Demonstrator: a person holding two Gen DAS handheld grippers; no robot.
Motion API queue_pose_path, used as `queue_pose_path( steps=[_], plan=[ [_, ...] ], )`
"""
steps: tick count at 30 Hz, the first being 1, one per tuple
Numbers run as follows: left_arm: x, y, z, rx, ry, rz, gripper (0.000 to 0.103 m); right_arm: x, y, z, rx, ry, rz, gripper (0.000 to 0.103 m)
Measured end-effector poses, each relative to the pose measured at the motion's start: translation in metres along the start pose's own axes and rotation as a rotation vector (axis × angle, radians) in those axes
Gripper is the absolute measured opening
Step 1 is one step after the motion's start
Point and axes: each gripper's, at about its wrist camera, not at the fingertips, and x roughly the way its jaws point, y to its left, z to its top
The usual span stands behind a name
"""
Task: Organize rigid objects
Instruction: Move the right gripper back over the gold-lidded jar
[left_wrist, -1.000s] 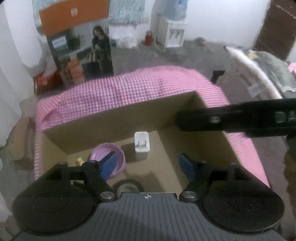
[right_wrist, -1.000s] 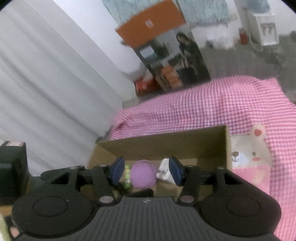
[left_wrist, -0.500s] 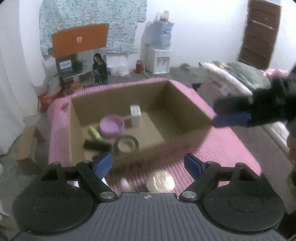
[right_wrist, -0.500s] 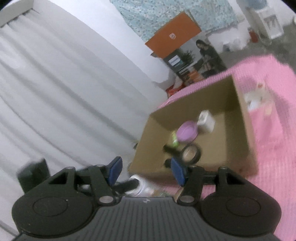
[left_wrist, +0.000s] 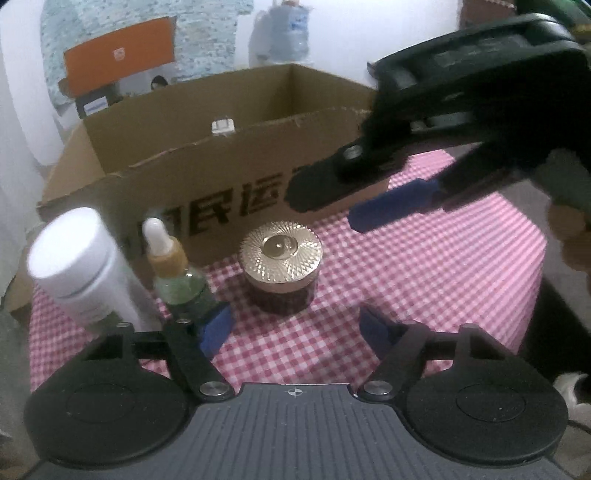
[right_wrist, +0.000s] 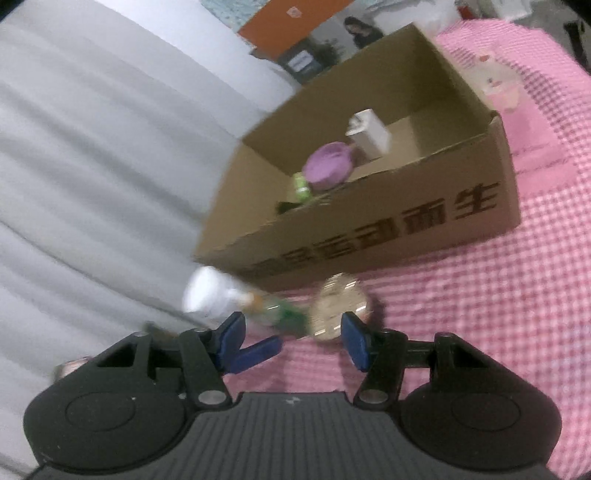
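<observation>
A gold-lidded dark jar stands on the pink checked cloth in front of a cardboard box. Left of it are a green dropper bottle and a white bottle. My left gripper hovers just short of the jar. Its jaws are closing with nothing between them. My right gripper reaches in from the upper right, above the jar. In the right wrist view my right gripper is open and holds nothing, with the blurred jar and dropper bottle just ahead.
Inside the box lie a purple bowl, a white charger and a green tube. A white curtain hangs to the left. The cloth's edge drops off at the right.
Both grippers have drawn back from over the box and come down to the cloth in front of it. The jar and the two bottles have come into view.
</observation>
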Motion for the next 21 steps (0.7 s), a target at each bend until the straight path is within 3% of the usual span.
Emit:
queue_pose_path(
  steps=[9,11,21],
  plan=[
    [0.024,0.012,0.007,-0.032,0.01,-0.004,0.056,0.043,-0.03,0.012,0.059,0.047,-0.028,0.048],
    [0.027,0.015,0.01,-0.035,0.004,-0.005,0.054,0.051,-0.034,0.013,0.067,0.067,-0.02,0.043],
    [0.017,0.005,0.003,0.001,0.021,-0.039,0.053,0.041,-0.034,0.006,0.059,0.086,-0.035,0.043]
  ],
)
